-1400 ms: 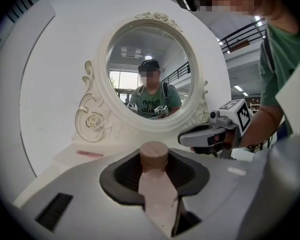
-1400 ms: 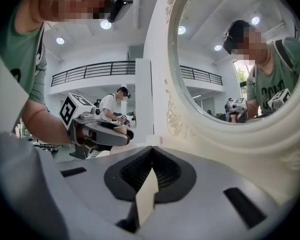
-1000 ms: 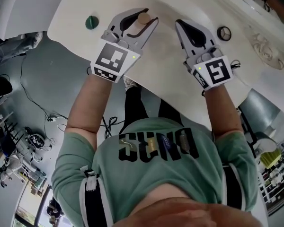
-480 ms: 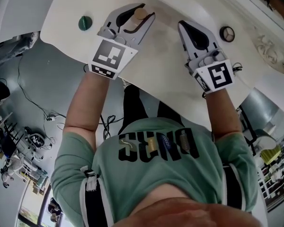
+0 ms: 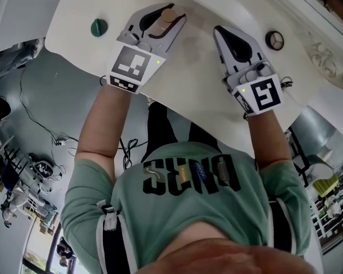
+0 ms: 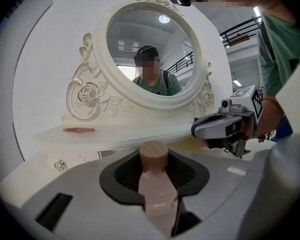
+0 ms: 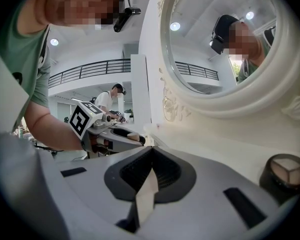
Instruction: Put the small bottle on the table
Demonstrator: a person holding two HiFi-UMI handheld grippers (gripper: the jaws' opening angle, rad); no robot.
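Left gripper (image 5: 171,16) forward, small bottle (image 6: 155,189) between jaws

Counter (image 5: 200,73): white, curved front edge, raised shelf at the back.
Mirror (image 6: 140,34): oval, in an ornate carved white frame.
Floor (image 5: 51,107): smooth, grey.
Light: round ceiling lamps (image 7: 175,26), bright.
Railing (image 7: 90,69): dark, along an upper level.
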